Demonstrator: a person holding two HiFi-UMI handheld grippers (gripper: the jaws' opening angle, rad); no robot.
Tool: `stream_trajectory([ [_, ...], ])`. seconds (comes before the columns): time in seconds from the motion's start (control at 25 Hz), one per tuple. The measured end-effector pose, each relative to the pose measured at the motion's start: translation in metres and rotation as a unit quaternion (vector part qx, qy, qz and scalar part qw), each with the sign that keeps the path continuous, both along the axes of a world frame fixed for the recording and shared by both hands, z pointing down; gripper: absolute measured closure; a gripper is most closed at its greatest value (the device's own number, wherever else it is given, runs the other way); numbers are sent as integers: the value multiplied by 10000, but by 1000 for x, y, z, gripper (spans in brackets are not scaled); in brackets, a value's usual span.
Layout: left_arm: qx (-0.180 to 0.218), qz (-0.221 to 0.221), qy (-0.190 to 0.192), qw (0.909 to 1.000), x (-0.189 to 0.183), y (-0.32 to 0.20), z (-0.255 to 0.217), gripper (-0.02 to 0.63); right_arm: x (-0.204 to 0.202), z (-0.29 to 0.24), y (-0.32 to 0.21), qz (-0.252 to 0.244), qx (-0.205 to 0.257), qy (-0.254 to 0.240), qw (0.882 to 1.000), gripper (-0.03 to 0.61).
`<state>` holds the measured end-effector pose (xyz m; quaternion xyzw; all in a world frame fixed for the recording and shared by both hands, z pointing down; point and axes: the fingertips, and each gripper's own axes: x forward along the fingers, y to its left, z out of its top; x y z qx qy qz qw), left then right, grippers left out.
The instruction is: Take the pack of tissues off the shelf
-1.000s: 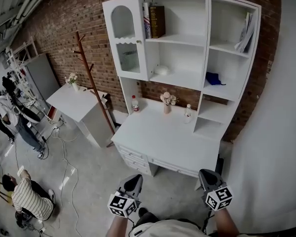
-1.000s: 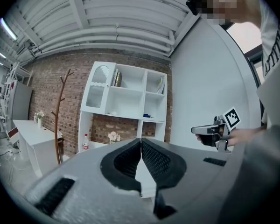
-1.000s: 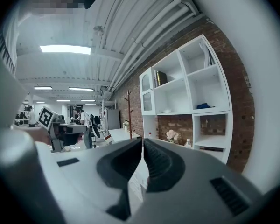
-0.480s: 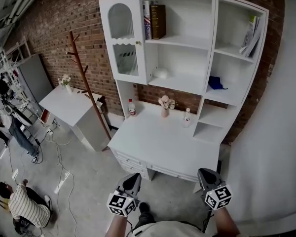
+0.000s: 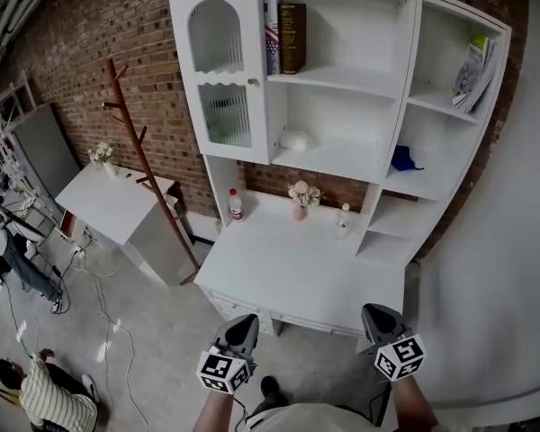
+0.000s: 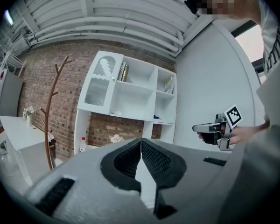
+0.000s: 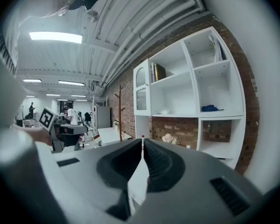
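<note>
I am holding both hand-held grippers low in front of me, and in the head view they are staying at almost the same places as a second ago. The left hand-held gripper is fully closed, its two pads pressing together with nothing between them. The right hand-held gripper is also closed and empty.

What is changing is the view in front of me. The white shelf unit is now filling more of the head view than before, and its top edge is reaching the border of the picture. The table under it is also coming closer to my grippers, which are not over it yet.

The small white thing that I take for the pack of tissues is lying on the middle shelf, just right of the glass door, well apart from both grippers. Further right, on another shelf, a blue cloth is lying.

On the table, against the brick wall, a bottle with a red cap, a vase of flowers and a small clear bottle are standing in the same order as earlier. The people at the left edge are sliding out of the view, and the person in the striped shirt is now at the bottom corner.
</note>
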<state>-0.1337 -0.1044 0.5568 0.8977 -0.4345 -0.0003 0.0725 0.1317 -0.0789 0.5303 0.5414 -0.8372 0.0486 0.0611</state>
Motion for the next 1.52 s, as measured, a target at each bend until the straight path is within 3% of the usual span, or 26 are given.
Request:
stream_trajectory([
  [0.48, -34, 482, -26, 9988, -41, -70, 3, 588, -50, -4, -49, 370, -12, 110, 9993, 545],
  [0.84, -32, 708, -17, 9975, -55, -94, 5, 588, -64, -8, -65, 581, -32, 164, 9982, 545],
  [1.52, -139, 570, -1, 9983, -26, -130, 6, 588, -32, -11, -109, 523, 1, 78, 9986, 546],
])
